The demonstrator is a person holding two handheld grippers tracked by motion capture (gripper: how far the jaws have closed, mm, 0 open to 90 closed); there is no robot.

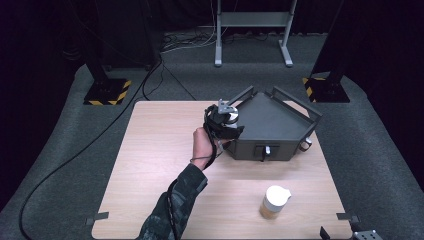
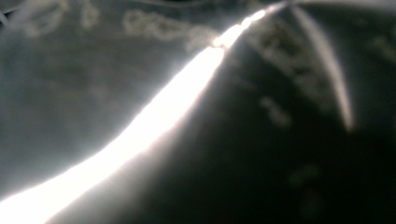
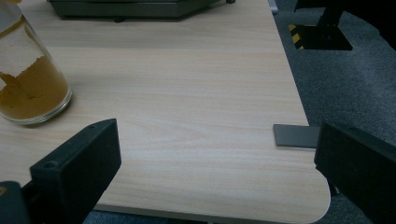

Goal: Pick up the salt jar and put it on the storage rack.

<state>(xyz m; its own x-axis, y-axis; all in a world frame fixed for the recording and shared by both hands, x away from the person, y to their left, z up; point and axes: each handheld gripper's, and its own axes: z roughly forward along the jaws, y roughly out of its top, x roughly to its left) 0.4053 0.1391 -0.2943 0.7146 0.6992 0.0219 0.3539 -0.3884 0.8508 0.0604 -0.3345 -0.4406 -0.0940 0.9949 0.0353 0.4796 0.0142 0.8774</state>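
My wooden table (image 1: 150, 165) carries a dark, angular metal tray-box (image 1: 270, 125) on its far right part, its raised rails framing a flat grey top and a small knob on its front face. My left forearm, in a dark patterned sleeve, reaches up from the near edge, and my left hand (image 1: 202, 142) brings my left gripper (image 1: 223, 121) against the box's left front corner; the gripper's grey plate sits on top and its cable loops down past my wrist. Its jaws are clenched as far as they go, and through its own camera I see just a blurred dark surface crossed by a bright streak, so I cannot tell what, if anything, the pads have hold of. Nearer me, well apart from the box, a glass jar (image 1: 274, 201) with a white lid stands upright, holding orange-brown contents. My right gripper (image 3: 215, 163) waits at the table's near right corner, jaws spread wide with nothing between them.
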